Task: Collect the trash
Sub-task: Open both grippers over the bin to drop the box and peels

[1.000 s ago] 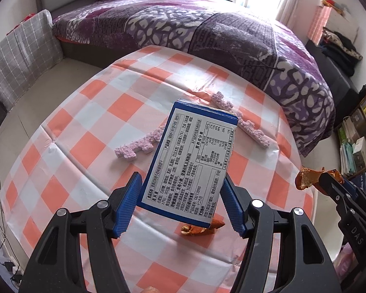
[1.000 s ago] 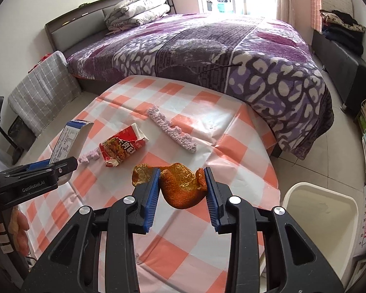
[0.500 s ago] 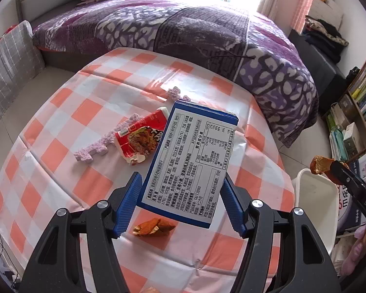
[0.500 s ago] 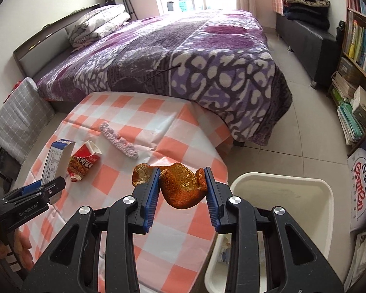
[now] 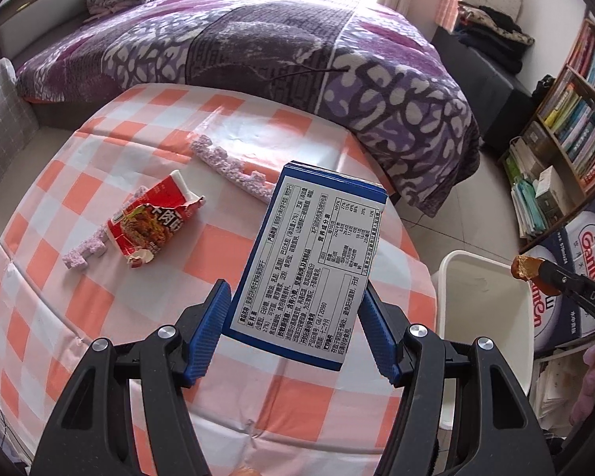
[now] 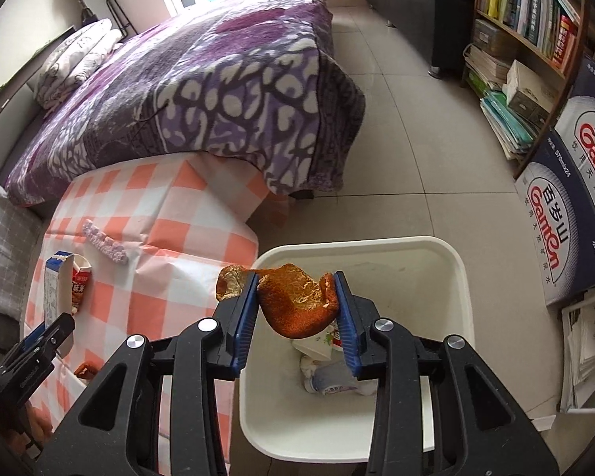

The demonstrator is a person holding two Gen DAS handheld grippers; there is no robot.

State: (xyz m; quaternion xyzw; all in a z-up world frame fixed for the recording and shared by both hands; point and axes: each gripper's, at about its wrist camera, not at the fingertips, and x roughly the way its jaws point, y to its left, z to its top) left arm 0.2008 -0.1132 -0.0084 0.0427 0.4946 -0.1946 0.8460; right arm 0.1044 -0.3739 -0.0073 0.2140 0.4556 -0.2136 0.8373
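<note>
Dropping now: the right gripper (image 6: 295, 309) is above the white plastic bin (image 6: 462, 277), and its blue jaws are opening around the curled orange peel (image 6: 297, 305). The peel is between them and looks to be touching both.
Right gripper tip: I think it should stay over the middle of the bin and open wide, so the peel falls in, not on the rim or the floor.
Sticky bit: one peel flap (image 6: 230, 283) hangs outside the left jaw and could catch. A small shake may help.
Left gripper (image 5: 295, 331): it is squeezing the flat blue and white paper box (image 5: 317, 261) by its two side edges and holds it up over the near right part of the tabletop (image 5: 59, 206).
Box tip: I think the box should wait, then go over the bin too, which stands on the floor by the table's right edge.
Bin inside: some white paper scraps (image 6: 337, 373) lie at the bottom.
Left to pick up, near edge: a small orange peel bit (image 6: 84, 371).
Middle of tabletop: a torn red snack wrapper (image 5: 150, 222), touching a short pale purple foam strip (image 5: 85, 252).
Far side: a long pale purple foam strip (image 5: 230, 166).
Beyond the table: a bed with a purple blanket (image 5: 277, 51).
</note>
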